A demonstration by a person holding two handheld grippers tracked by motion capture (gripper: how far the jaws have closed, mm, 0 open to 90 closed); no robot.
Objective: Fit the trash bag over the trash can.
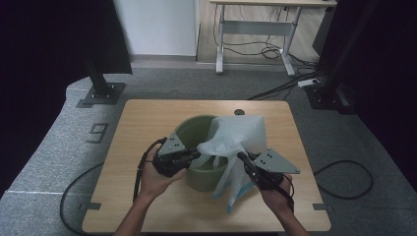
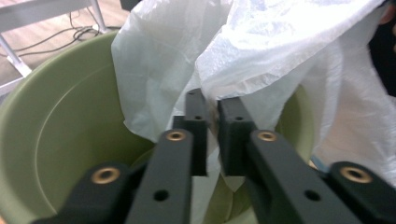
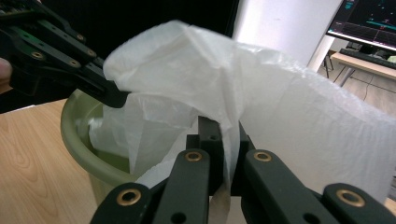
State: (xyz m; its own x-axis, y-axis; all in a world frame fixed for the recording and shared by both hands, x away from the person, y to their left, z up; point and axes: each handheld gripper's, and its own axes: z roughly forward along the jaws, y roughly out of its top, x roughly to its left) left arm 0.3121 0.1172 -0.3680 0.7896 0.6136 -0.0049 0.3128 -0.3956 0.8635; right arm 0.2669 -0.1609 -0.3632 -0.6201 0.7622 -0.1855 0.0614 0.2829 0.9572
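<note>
A white plastic bag [image 1: 236,140] hangs half inside and half over the right rim of a green bucket [image 1: 196,135] that stands in the middle of the wooden bench [image 1: 142,123]. The left hand-held gripper [image 1: 199,154] is clamped on a fold of the bag's edge above the bucket's mouth, its jaws nearly together. The right hand-held gripper [image 1: 241,157] pinches another fold of the same bag just beside the bucket's right side, its jaws narrow with film between them.
</note>
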